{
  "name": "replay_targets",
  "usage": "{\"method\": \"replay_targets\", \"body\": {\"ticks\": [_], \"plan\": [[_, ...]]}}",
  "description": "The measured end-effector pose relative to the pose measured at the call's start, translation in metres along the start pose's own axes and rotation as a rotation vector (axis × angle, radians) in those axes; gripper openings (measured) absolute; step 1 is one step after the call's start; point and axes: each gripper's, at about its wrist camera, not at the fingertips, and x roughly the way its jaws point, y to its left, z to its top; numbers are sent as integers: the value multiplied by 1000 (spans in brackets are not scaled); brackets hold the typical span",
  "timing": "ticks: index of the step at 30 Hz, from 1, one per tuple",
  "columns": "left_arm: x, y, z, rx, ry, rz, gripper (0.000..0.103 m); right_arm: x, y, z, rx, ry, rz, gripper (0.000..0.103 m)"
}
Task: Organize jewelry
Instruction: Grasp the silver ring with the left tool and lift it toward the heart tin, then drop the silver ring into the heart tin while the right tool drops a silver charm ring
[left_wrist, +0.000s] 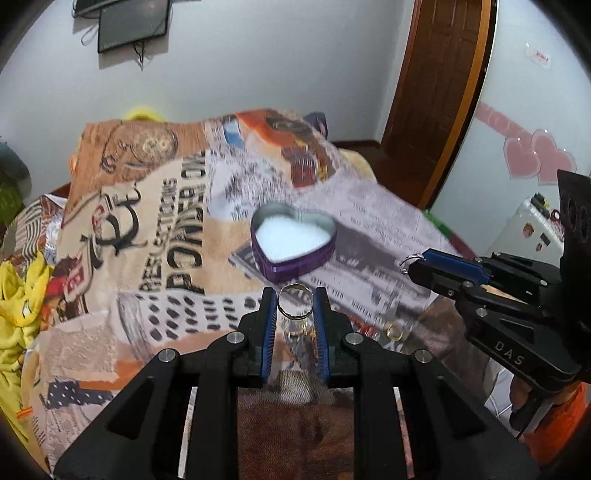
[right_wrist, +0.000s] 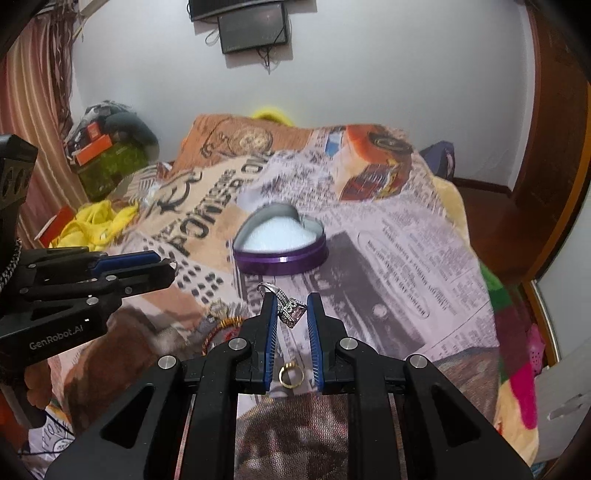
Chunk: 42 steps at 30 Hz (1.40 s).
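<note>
A purple heart-shaped tin with white padding lies open on the printed blanket, seen also as the tin in the right wrist view. My left gripper is shut on a plain silver band ring, held upright just short of the tin. My right gripper is shut on a silver ring with a pink stone; from the left wrist view the right gripper shows at the right with a bit of ring at its tip. A gold ring lies on the blanket beneath the right gripper, the same gold ring in the left view.
Red-and-gold bangles lie on the blanket left of my right gripper. The printed blanket covers a bed. Yellow cloth is bunched at its left edge. A wooden door stands at the back right, and a white cabinet at the right.
</note>
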Motion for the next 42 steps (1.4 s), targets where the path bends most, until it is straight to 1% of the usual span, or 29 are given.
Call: {"method": "replay_targets", "body": {"ticks": [8,15,19,24,31,37,42], "plan": [[-16,0,19,-15,-75,13,19,-10,5,22,-14,-77,-23,15],[-13,4,36,-28,-103,12,19,-4,5,38,-23,-108,-21,15],[2,8,44,-38,-89,7,19,5,2,42,-25,-99,-14,15],[29,14,49,-47,-47,-2,19,24,0,49,-43,-80,-6,15],[55,18,54,-29,-12,6,19,47,-4,48,-49,-34,9,15],[82,27,57,-34,36,-2,19,72,-12,47,-39,22,45,15],[100,34,58,-48,70,-29,19,90,-14,47,-49,68,66,15]]}}
